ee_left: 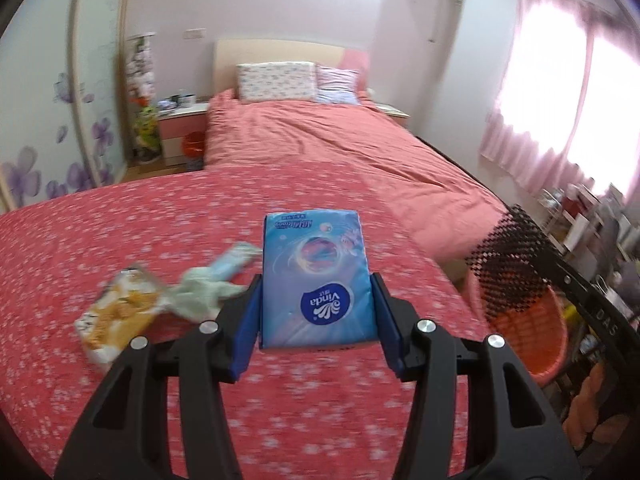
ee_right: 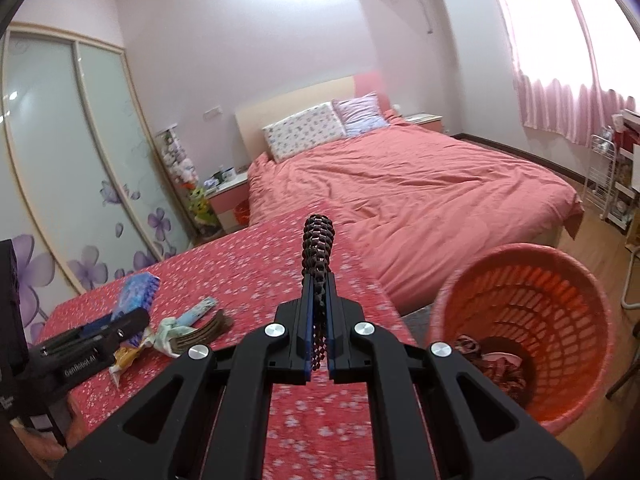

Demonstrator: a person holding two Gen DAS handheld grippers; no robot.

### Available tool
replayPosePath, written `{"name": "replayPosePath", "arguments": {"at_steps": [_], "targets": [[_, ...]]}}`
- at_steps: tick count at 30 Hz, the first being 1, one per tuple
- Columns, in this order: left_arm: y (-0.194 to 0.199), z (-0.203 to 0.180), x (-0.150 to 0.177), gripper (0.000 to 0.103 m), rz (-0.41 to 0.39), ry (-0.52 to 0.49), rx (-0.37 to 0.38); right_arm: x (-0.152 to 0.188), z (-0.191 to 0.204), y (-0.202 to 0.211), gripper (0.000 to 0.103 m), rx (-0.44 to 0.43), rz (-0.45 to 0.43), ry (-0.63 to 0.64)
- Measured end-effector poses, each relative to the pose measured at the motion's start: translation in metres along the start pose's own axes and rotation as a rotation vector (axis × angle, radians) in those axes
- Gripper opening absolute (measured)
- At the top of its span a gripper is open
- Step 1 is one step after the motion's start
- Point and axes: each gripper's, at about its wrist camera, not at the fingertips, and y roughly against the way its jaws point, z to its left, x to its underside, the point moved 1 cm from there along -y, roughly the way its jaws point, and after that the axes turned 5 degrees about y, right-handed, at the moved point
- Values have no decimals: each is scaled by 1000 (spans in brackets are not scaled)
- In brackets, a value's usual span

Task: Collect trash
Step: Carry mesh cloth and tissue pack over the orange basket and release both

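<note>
Trash collection under way: both grippers loaded, litter left on the bench.

Left wrist: left gripper [ee_left: 316, 304] jaws clamp the tissue pack [ee_left: 316, 276]; snack wrapper [ee_left: 120, 312] and crumpled tissue [ee_left: 204, 292] remain on the bench [ee_left: 80, 232]. Right wrist: right gripper [ee_right: 319, 312] jaws closed on a dark mesh piece [ee_right: 318, 248], beside the partly filled basket [ee_right: 520, 320].

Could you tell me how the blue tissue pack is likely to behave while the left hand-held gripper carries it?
The blue tissue pack looks soft and probably light. Its glossy wrapper may slip, though the left hand-held gripper holds both sides squarely.
</note>
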Motion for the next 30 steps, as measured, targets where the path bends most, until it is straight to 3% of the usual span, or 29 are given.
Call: {"name": "replayPosePath", "arguments": {"at_steps": [15,30], "targets": [[-37,-131,23,51,73,-123,237,6,-89,23,5,115,-41,-123],[-89,-222,47,51,148,-237,353,21,-164,28,5,222,-45,-223]]}}
